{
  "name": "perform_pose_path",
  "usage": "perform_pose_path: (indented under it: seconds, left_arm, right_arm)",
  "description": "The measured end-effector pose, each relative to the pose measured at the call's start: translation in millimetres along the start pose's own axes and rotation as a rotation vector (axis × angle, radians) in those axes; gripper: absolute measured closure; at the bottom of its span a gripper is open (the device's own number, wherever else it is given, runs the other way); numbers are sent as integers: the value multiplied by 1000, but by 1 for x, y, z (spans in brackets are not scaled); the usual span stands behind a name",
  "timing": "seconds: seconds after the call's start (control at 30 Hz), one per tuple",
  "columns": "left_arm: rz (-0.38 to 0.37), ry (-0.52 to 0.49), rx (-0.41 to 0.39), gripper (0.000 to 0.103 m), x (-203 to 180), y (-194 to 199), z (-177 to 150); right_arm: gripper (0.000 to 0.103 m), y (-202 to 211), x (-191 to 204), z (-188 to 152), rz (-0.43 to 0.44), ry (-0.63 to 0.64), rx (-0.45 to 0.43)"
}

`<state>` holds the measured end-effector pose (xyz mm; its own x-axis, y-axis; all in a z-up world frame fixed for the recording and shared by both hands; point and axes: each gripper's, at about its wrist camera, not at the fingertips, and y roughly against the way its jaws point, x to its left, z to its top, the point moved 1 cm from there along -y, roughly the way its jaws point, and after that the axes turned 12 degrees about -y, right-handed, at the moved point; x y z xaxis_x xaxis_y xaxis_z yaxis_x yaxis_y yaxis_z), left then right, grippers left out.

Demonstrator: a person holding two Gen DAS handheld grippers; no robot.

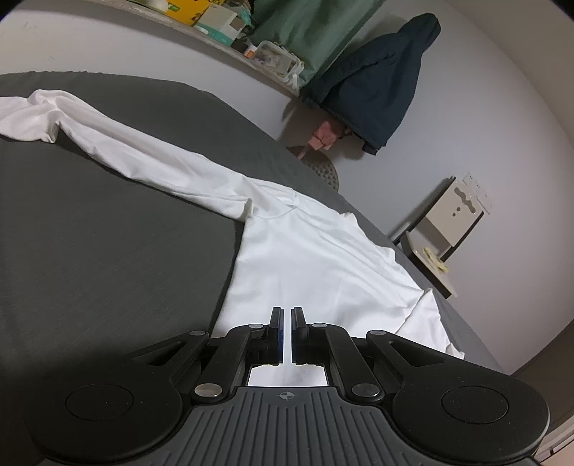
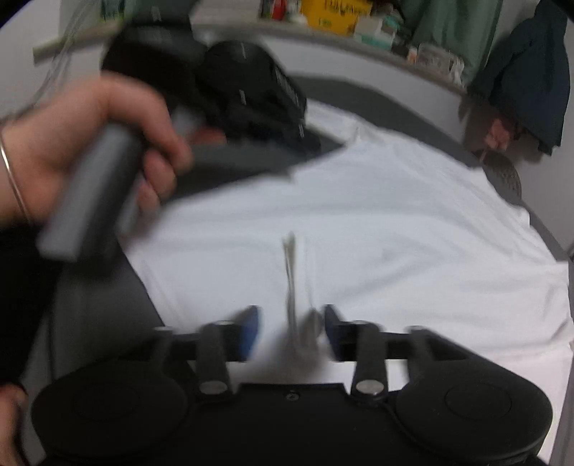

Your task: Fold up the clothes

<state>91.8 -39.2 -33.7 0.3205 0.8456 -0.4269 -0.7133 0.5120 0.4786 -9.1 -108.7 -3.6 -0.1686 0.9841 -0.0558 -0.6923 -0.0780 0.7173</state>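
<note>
Right now I see a white shirt (image 1: 315, 258) spread flat on the dark grey bed cover (image 1: 107, 233), its body lying toward the right edge of the bed and one long sleeve (image 1: 118, 143) stretched away toward the far left corner. My left gripper (image 1: 286, 335) hangs over the near hem of the shirt with its jaws clenched together, only a thin slit between the blue pads, and I see no cloth pinched in them. In the right wrist view, which is blurred, my right gripper (image 2: 291, 331) sits low over the near part of the shirt with its jaws apart; a thin raised ridge of white fabric (image 2: 290, 272) stands between the two fingers, and the pads do not press on it. To the left in that view a hand (image 2: 86, 143) with a thin bracelet grips the grey handle of the other gripper above the shirt's left side. Beyond the far edge of the bed a cluttered shelf (image 1: 222, 25) runs along the wall, and a dark jacket (image 1: 387, 82) hangs beside a green cloth (image 1: 308, 36).
</note>
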Motion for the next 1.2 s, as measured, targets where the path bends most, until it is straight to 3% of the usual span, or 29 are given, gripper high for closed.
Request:
perform_pose_path:
  seconds: [0.1, 0.27, 0.37, 0.47, 0.63, 0.8, 0.87, 0.93, 0.97, 1.07, 1.1, 1.2]
  left_arm:
    - [16, 6, -11, 100, 2, 2, 0]
    - [39, 34, -18, 100, 8, 1, 1]
    - [46, 46, -20, 100, 11, 1, 1]
    - [51, 55, -22, 100, 12, 0, 1]
    - [83, 75, -50, 100, 15, 4, 1]
    - [128, 102, -86, 100, 21, 9, 2]
    - [126, 105, -76, 100, 22, 7, 1]
    - [126, 99, -68, 100, 22, 6, 1]
    - [127, 96, -67, 100, 22, 5, 0]
    - [144, 123, -88, 100, 26, 7, 0]
    - [150, 135, -96, 100, 28, 8, 0]
    - [162, 218, -141, 100, 39, 14, -2]
  right_arm:
    - [53, -6, 7, 16, -10, 12, -46]
    - [58, -43, 8, 33, -49, -11, -29]
    - [75, -59, 7, 29, -44, -31, 11]
    - [93, -54, 4, 26, -45, -82, -27]
    - [94, -33, -10, 32, -6, -217, -116]
    - [94, -30, -8, 41, 19, -239, -145]
    - [89, -41, -6, 38, 27, -238, -103]
    - [76, -48, -5, 32, 74, -241, -52]
    - [63, -47, -6, 29, 101, -247, -41]
    - [46, -26, -20, 19, 206, -294, -94]
    - [36, -18, -28, 15, 237, -302, -114]
    - [25, 3, -60, 1, 304, -310, -173]
